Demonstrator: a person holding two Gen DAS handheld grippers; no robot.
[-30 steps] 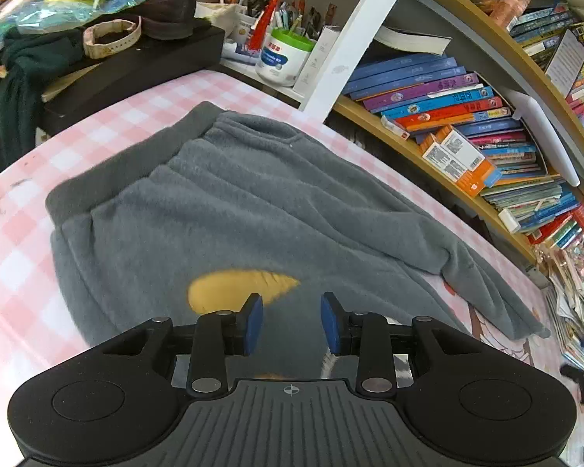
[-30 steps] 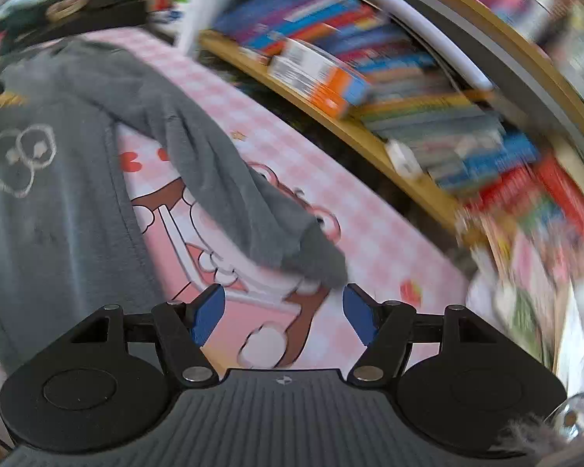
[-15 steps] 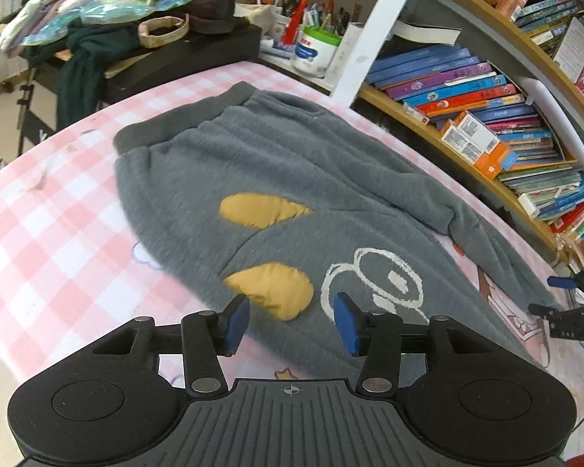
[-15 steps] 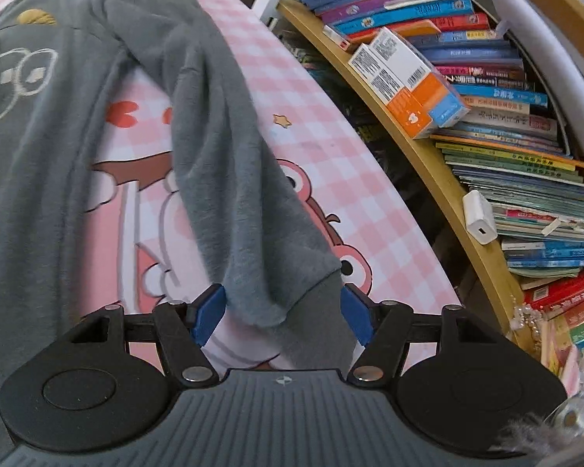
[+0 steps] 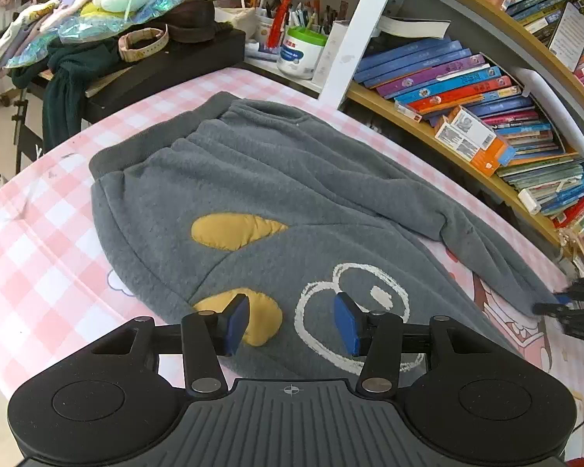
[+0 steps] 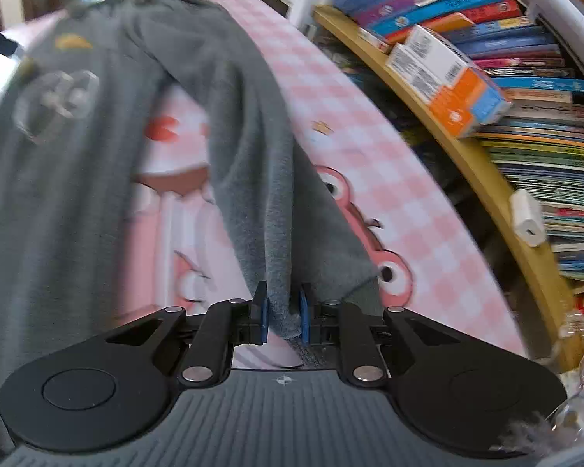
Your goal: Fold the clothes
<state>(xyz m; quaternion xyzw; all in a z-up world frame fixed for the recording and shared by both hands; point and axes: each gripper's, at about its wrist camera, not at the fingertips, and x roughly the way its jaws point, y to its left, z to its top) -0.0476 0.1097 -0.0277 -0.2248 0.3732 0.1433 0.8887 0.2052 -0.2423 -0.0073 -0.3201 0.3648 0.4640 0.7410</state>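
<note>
A pair of grey fleece trousers (image 5: 276, 179) with yellow patches and a white cartoon outline lies spread on the pink checked table cover (image 5: 35, 241). My left gripper (image 5: 290, 321) is open and empty, hovering over the near leg beside the lower yellow patch (image 5: 259, 313). My right gripper (image 6: 283, 311) is shut on the cuff end of the far trouser leg (image 6: 249, 148), which is lifted slightly off the cover. The right gripper also shows at the right edge of the left wrist view (image 5: 572, 309).
A curved wooden bookshelf (image 5: 486, 89) packed with books runs along the far and right side of the table. A black side table (image 5: 155, 58) with clothes and bags stands at the back left. A pot of pens (image 5: 299, 50) stands behind the waistband.
My right gripper has closed on the cuff of the far leg, which it straddled open before. My left gripper has pulled back and opened wider, showing more of the trousers.
</note>
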